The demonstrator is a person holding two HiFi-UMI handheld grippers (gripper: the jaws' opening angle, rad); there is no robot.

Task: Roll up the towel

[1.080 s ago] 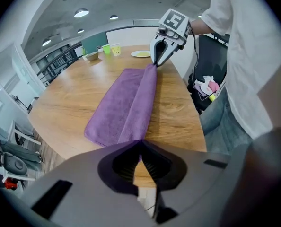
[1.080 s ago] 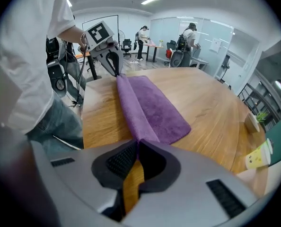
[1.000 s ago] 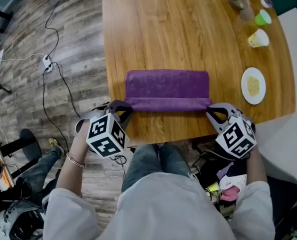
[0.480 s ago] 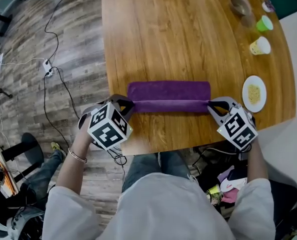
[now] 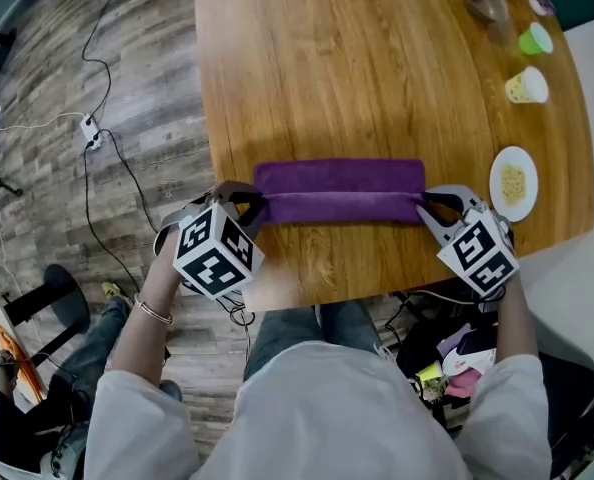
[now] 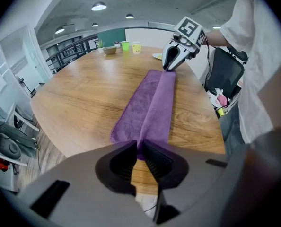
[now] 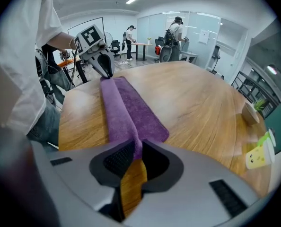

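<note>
- Towel (image 5: 339, 192) at the worktop's (image 5: 357, 68) near edge: partly rolled, with a flat strip left beyond the roll.
- Left claw (image 5: 254, 206) and right claw (image 5: 424, 204) each pinch one roll end; jaws just easing open, cloth between.
- Remaining: final turns.

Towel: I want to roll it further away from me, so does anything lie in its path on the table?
Nothing visible does. Beyond the towel the table is bare wood; the plate and cups sit off to the right.
</note>
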